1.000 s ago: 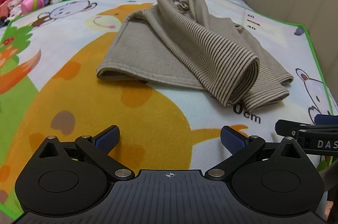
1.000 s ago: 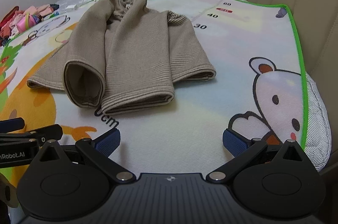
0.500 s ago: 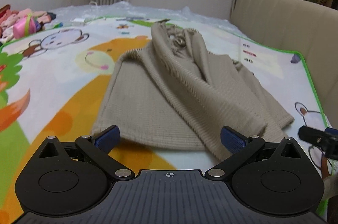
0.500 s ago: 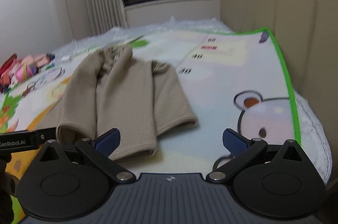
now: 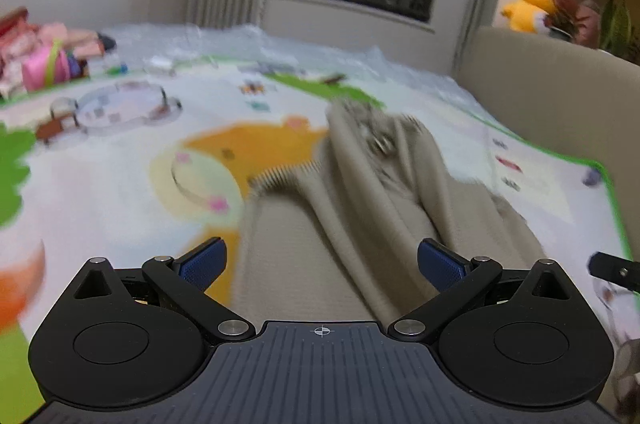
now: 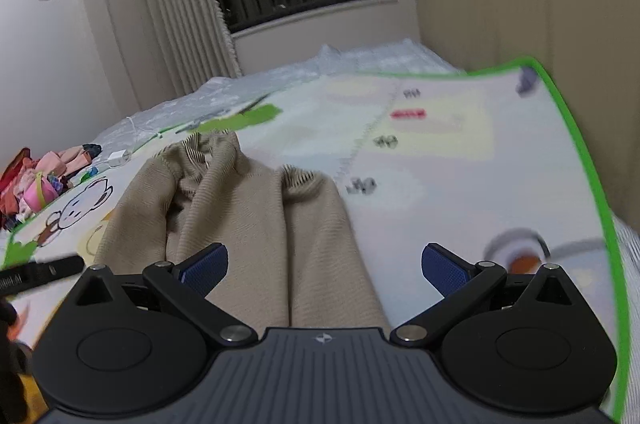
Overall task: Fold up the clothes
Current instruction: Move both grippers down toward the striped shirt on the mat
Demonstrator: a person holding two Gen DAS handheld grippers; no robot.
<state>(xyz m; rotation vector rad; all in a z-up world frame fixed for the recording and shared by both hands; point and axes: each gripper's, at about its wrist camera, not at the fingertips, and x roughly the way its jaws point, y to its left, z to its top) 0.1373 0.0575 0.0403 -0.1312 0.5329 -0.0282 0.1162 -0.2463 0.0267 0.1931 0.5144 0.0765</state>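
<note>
A beige ribbed sweater (image 5: 360,207) lies on a cartoon play mat (image 5: 128,159), its sleeves folded over the body and its collar at the far end. It also shows in the right wrist view (image 6: 256,224). My left gripper (image 5: 319,262) is open and empty, low over the sweater's near hem. My right gripper (image 6: 325,266) is open and empty over the sweater's near right part. The near hem is hidden under both grippers. The view is blurred.
A beige sofa back (image 5: 540,91) borders the mat's right side, also seen in the right wrist view (image 6: 540,7). A pile of pink clothes and toys (image 5: 44,59) sits at the far left. A window and curtain stand behind.
Both grippers have moved forward and lower toward the sweater, which now fills the space between their fingers. Both stay open. The sweater has not moved.
</note>
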